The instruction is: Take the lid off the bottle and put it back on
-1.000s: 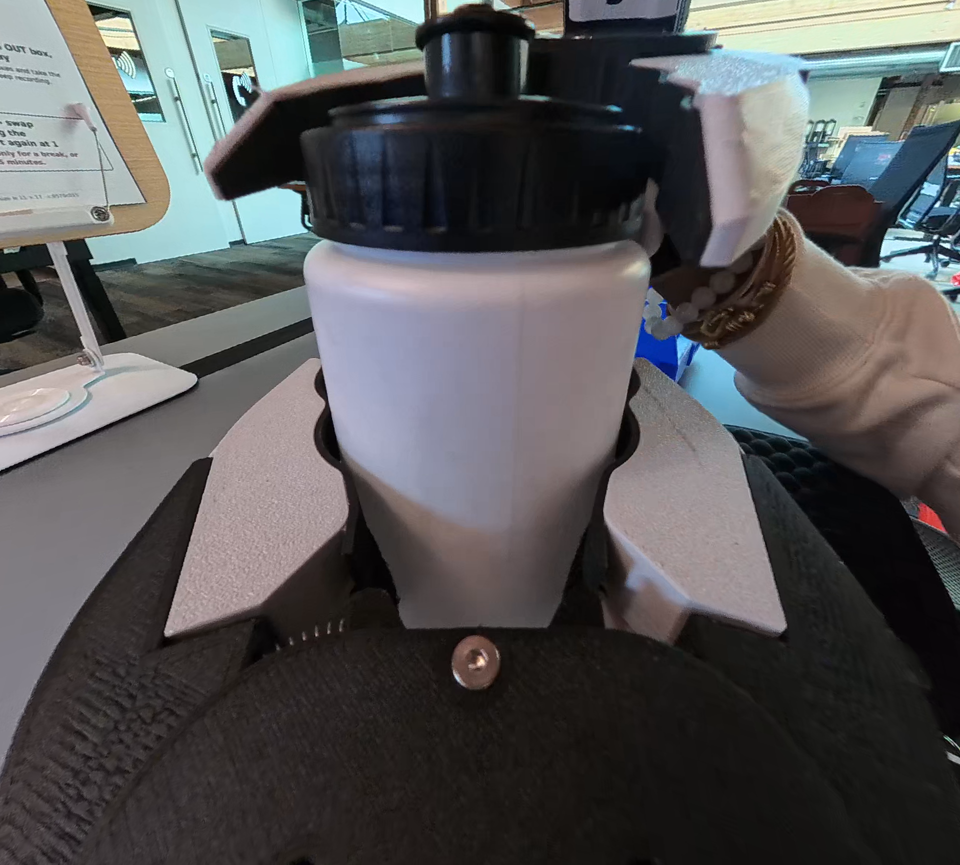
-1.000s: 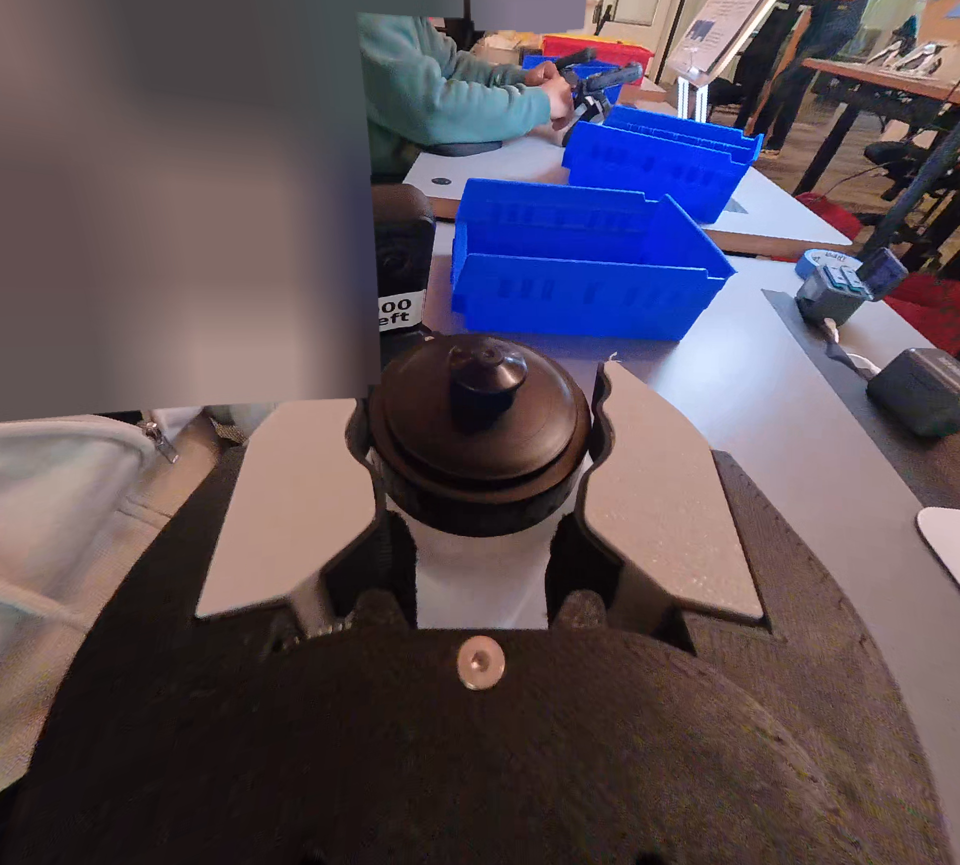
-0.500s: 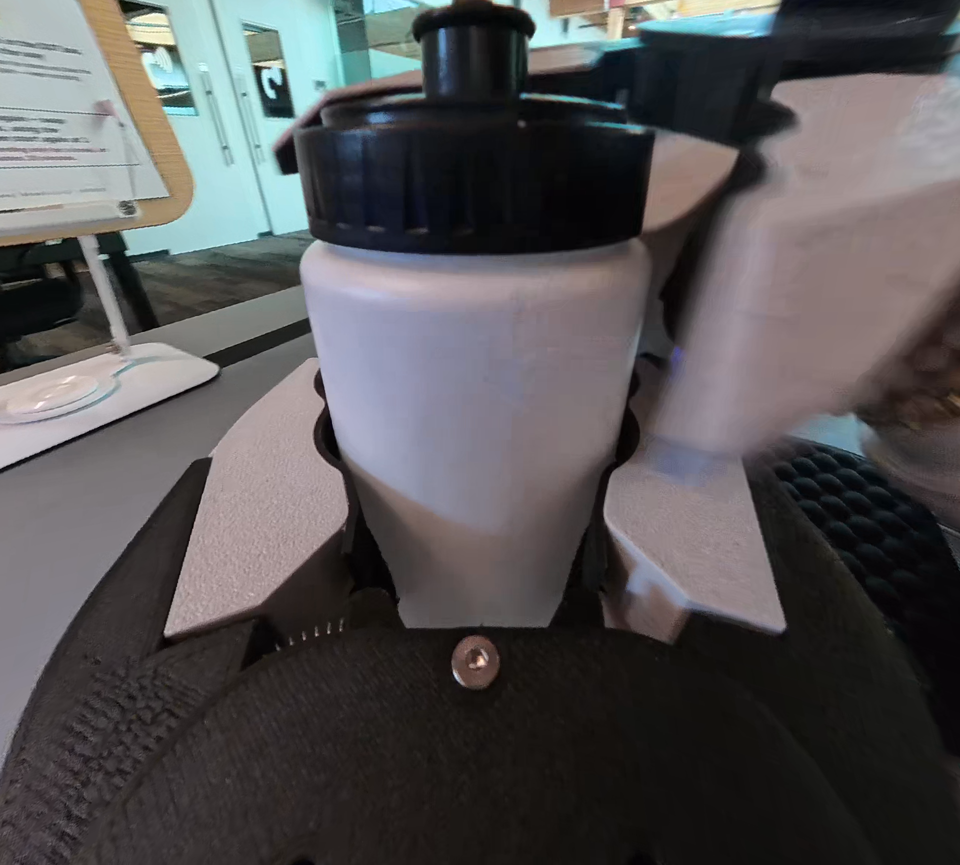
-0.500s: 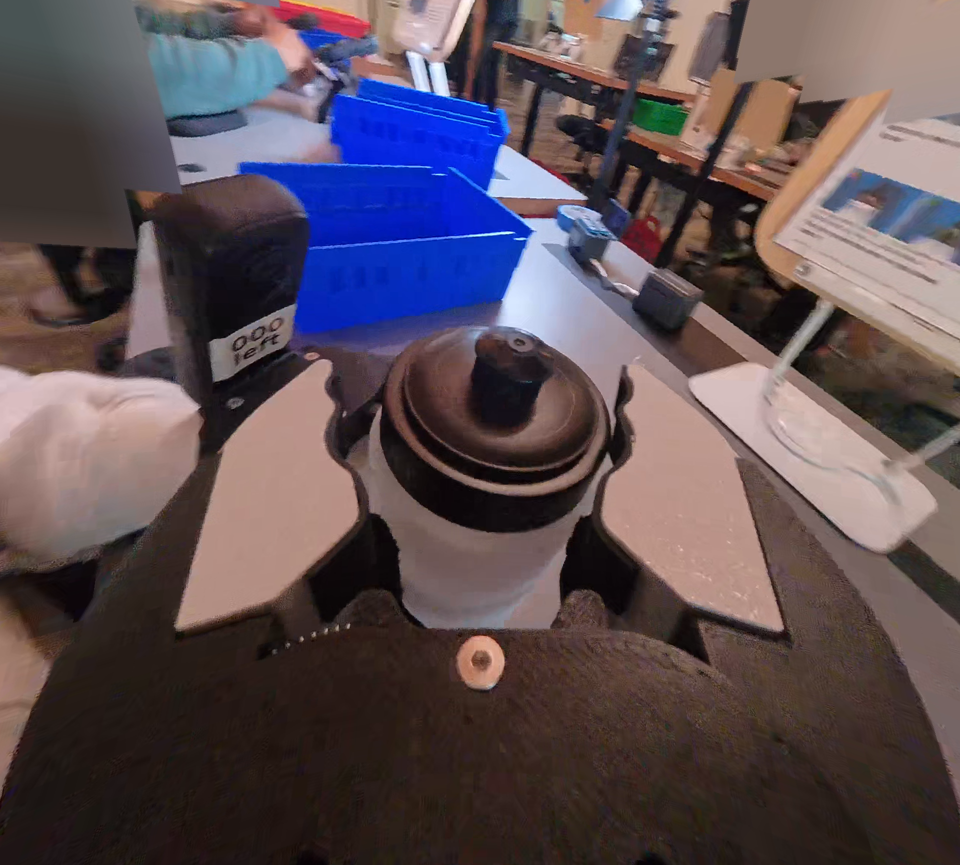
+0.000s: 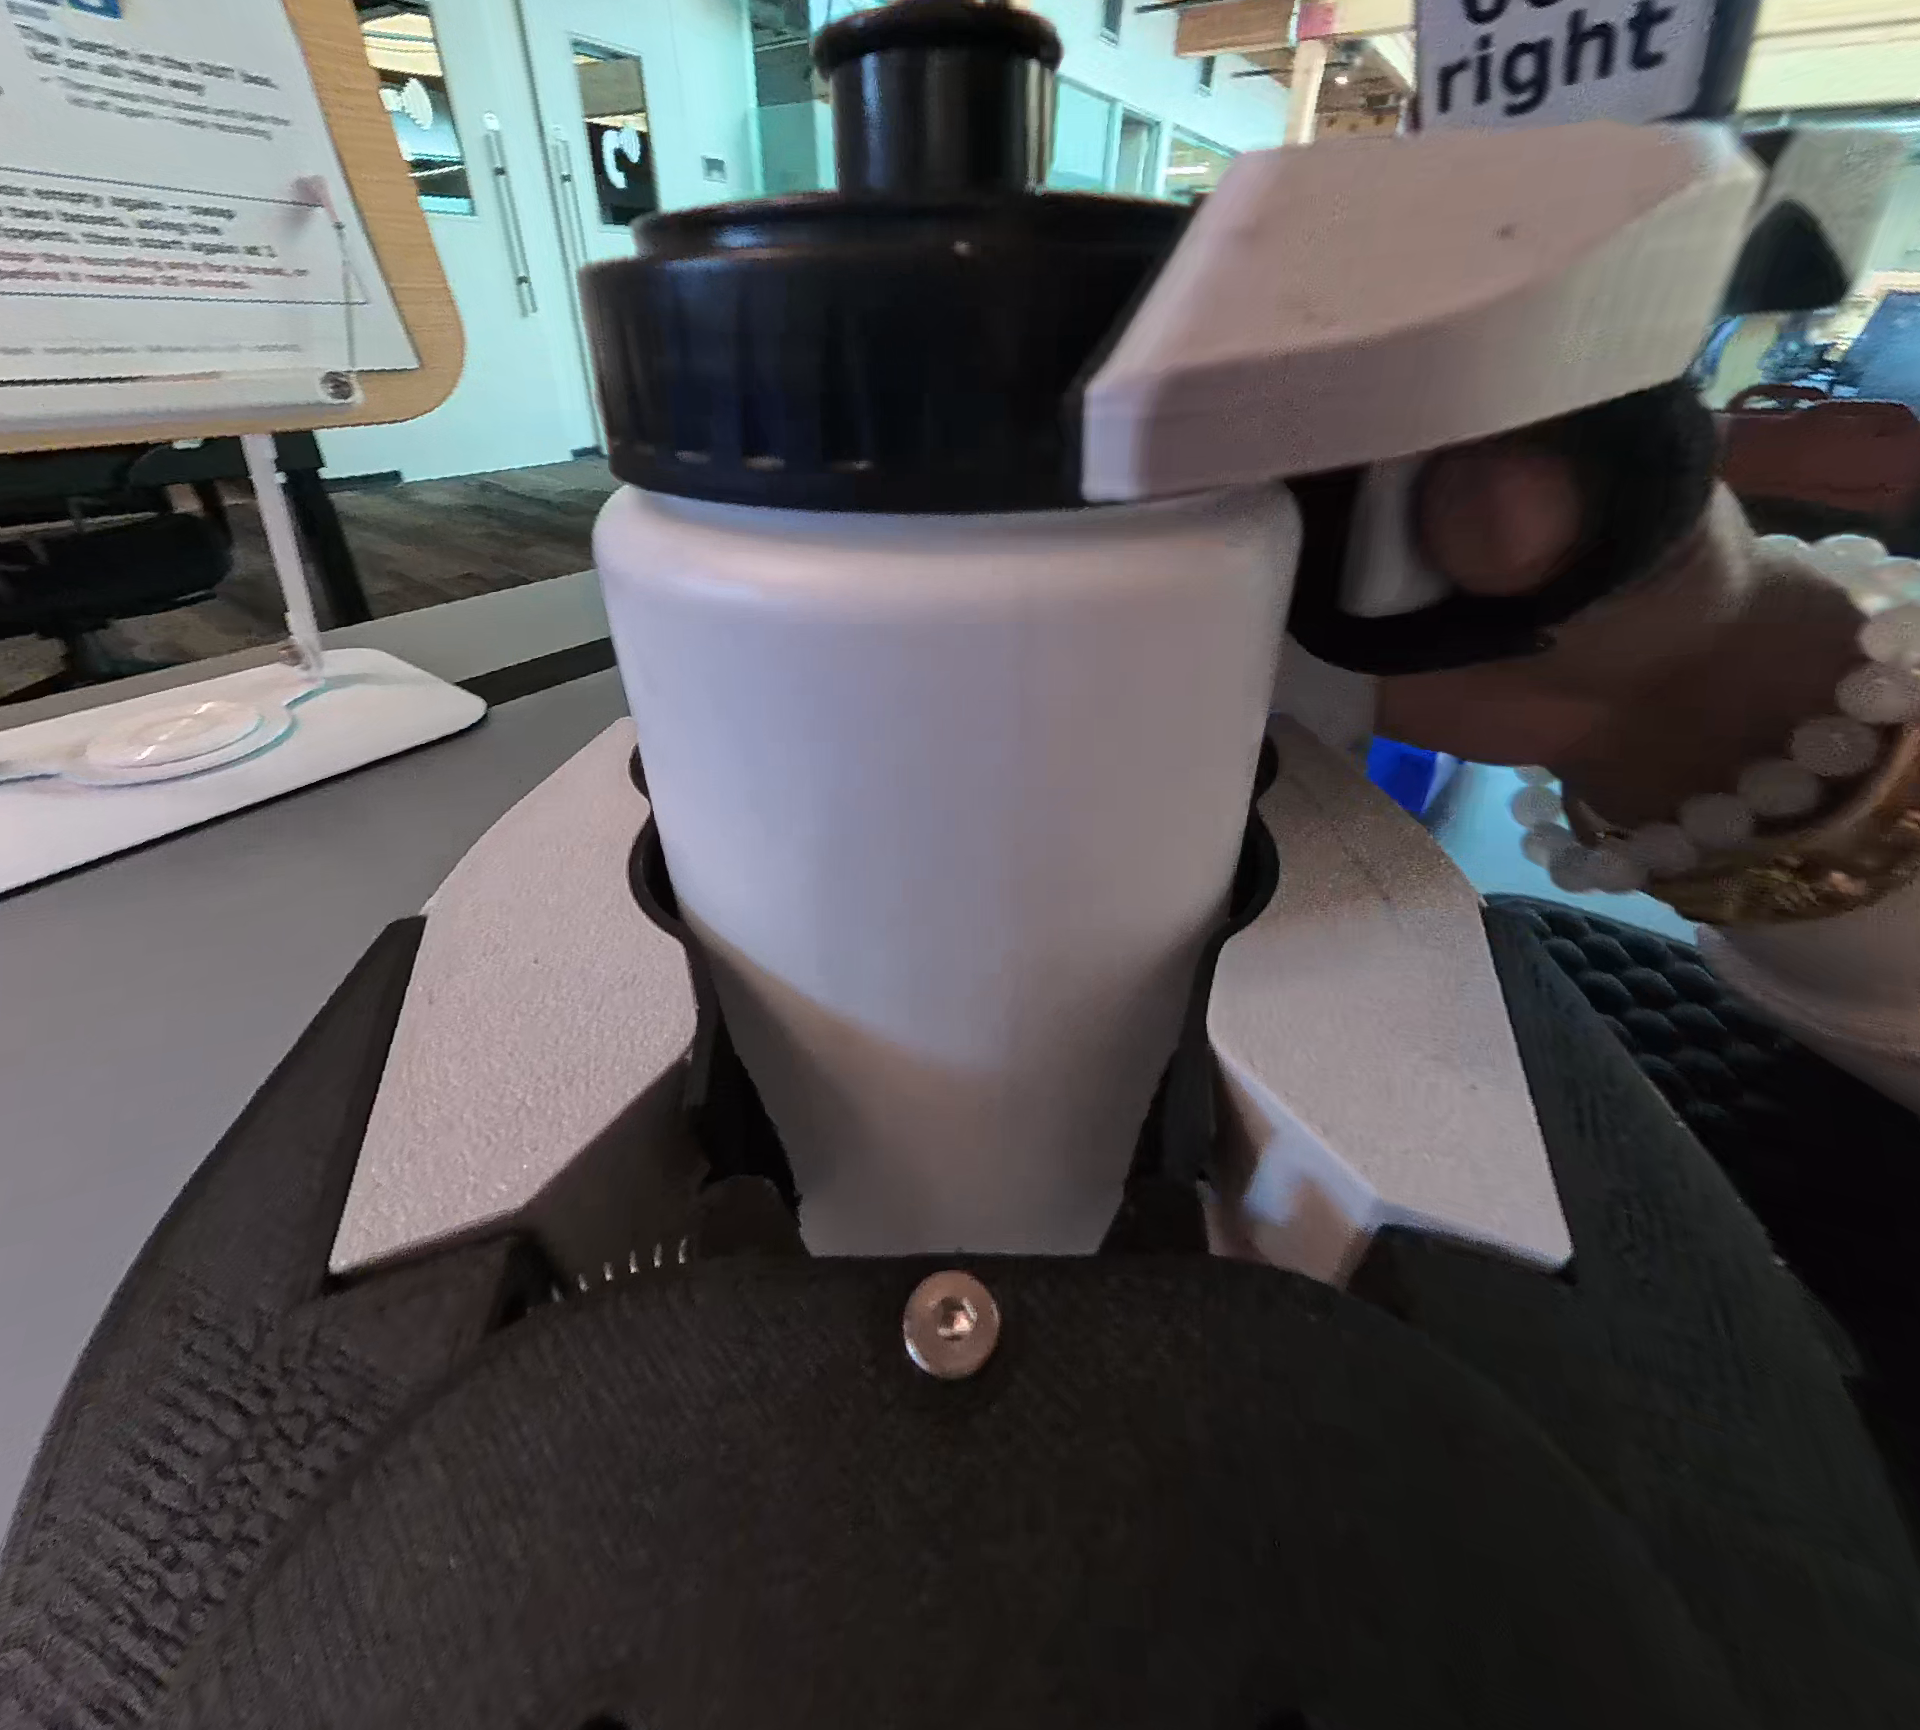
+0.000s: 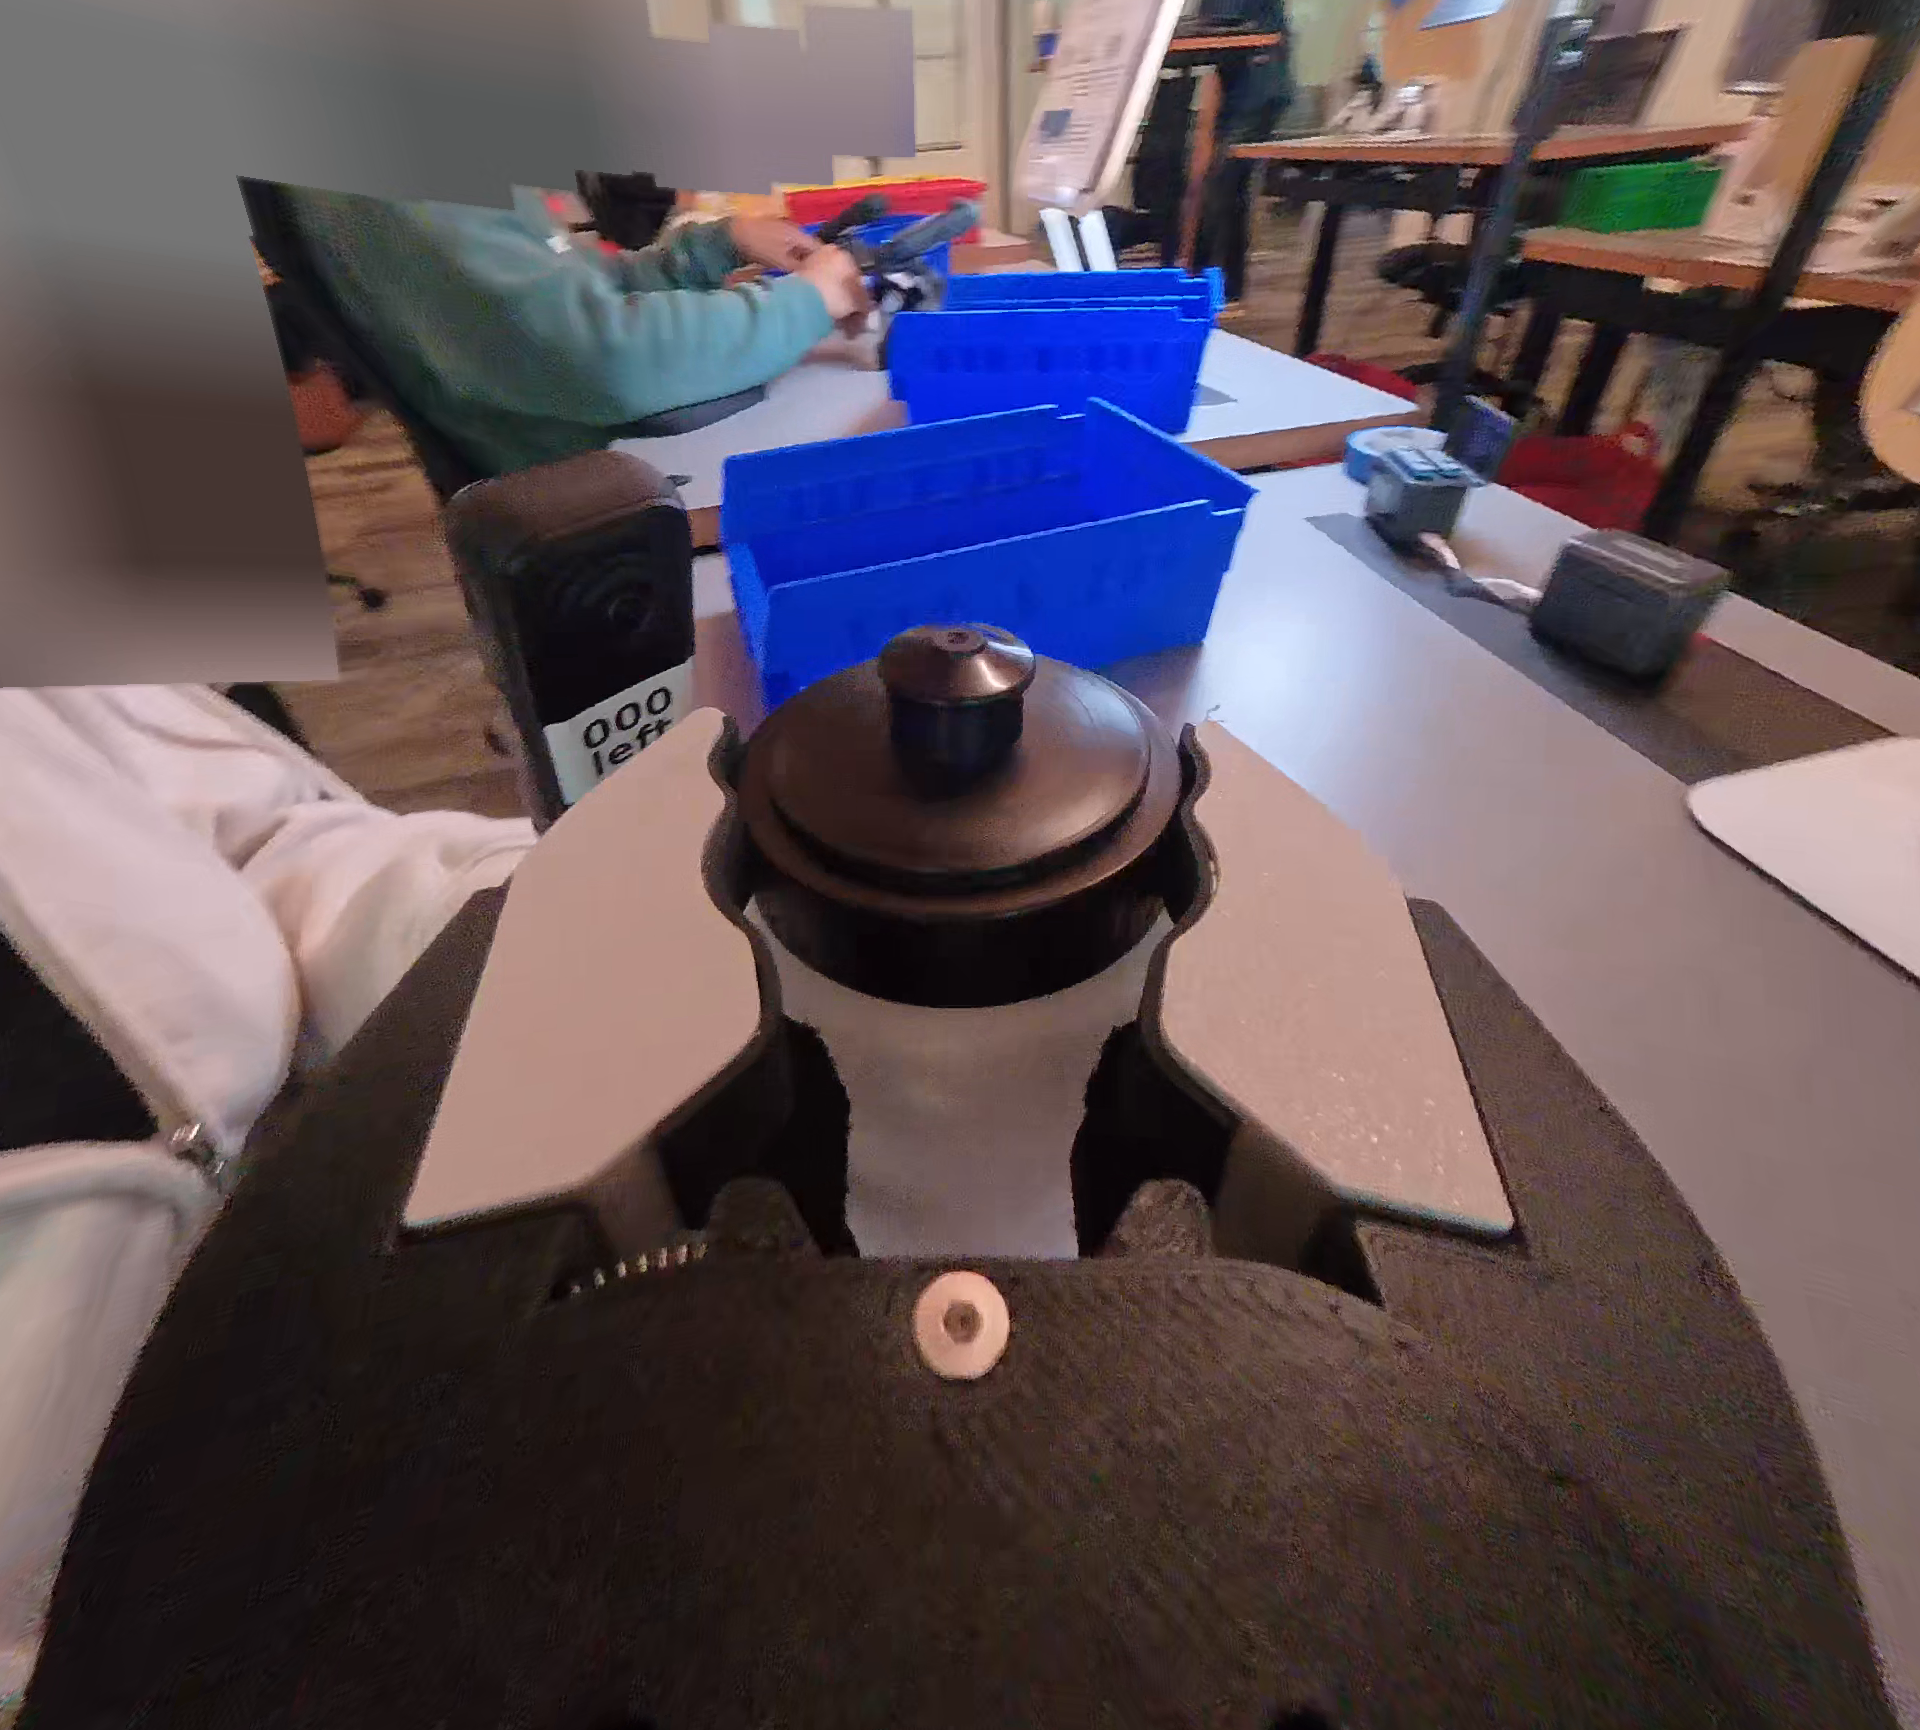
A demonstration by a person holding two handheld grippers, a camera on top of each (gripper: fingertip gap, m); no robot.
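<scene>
Left wrist view is mostly bottle: the grey counter point(image 5: 187, 984) runs under everything, and the white bottle point(image 5: 951, 807) stands upright over it, long axis straight up, spout pointing at the ceiling. The left claw point(image 5: 951, 901) is clamped on the bottle's body, fingers point(image 5: 540, 984) hugging both sides well below the lid, so the bottle sits right in the middle of that claw.

Up from the bottle's shoulder is the black ribbed lid point(image 5: 852, 361), seated flat, no gap that I can see. The right claw point(image 6: 961, 839) comes in from the bottle's right side and is closed around the lid's rim, one finger on each side, and it's obviously the nearer one for the lid. Behind the bottle, further along the counter, there's a blue bin point(image 6: 987, 537).

My read: the move coming up is a twist about that vertical axis, so the right claw has to stay level with the lid while the left keeps the body from spinning. Can't tell whether it's being loosened or tightened.
</scene>
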